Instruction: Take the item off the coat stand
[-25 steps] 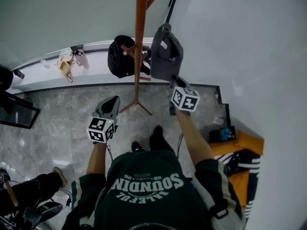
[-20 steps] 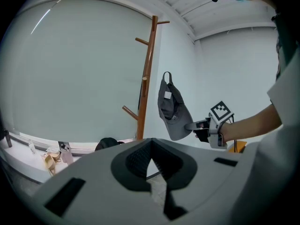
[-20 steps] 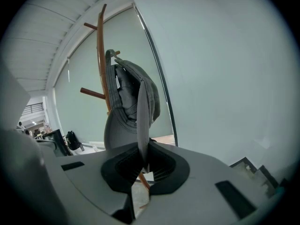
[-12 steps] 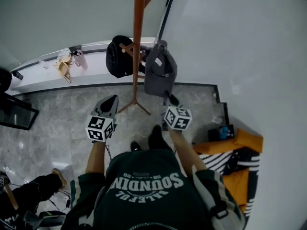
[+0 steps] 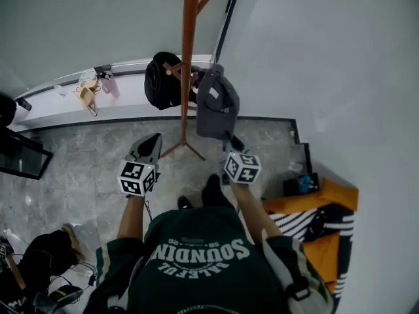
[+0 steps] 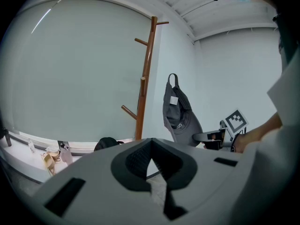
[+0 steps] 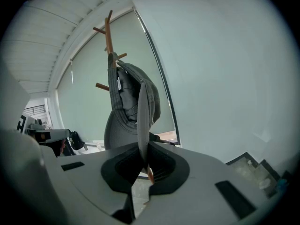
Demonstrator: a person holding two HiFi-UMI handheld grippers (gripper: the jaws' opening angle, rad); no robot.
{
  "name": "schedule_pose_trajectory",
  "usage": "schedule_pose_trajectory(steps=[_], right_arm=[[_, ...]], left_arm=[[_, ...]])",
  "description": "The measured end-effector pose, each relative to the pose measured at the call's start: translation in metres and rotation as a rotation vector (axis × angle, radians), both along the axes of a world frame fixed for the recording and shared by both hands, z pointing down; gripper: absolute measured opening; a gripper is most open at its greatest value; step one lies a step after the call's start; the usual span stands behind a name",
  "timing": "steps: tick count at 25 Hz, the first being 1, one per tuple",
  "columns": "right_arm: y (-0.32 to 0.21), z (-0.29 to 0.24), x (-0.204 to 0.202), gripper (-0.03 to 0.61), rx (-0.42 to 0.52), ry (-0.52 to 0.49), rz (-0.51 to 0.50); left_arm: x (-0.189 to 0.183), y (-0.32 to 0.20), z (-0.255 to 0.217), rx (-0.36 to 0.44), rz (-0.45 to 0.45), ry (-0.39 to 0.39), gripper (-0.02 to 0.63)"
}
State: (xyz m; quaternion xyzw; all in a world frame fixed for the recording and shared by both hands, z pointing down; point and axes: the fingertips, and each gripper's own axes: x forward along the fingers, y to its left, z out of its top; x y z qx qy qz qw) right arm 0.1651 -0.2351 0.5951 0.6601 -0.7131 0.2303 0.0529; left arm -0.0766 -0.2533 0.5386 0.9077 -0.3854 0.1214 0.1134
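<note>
The left gripper [image 5: 152, 141] is nearest, held low over the grey floor [image 5: 78, 169]. Its fingers are together with nothing between them. Just to its right, the right gripper [image 5: 232, 142] has its fingers clamped on the brim of the grey cap [image 5: 217, 103], which stands upright above them. A white label shows inside the cap. The cap is in the air just beside the wooden stand [image 5: 188, 51], on the stand's right in the head view. In the left gripper view its strap loop sits on no peg, and there is a gap between cap and pole. Farther on, a black item [image 5: 162, 78] hangs on 1 low peg of the stand. Behind that, a white sill [image 5: 124, 87] runs along the wall, with a few small tan things [image 5: 88, 91] lying on it.
</note>
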Motion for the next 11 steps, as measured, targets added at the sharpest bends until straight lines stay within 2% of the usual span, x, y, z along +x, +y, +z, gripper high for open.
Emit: schedule_pose_trajectory(steps=[11], right_arm=[[0.0034,-0.0028,0.0058,0.015,0.007,0.006,0.004]], left_arm=[[0.0033,0.0039,0.0,0.003,0.002,0.001,0.002]])
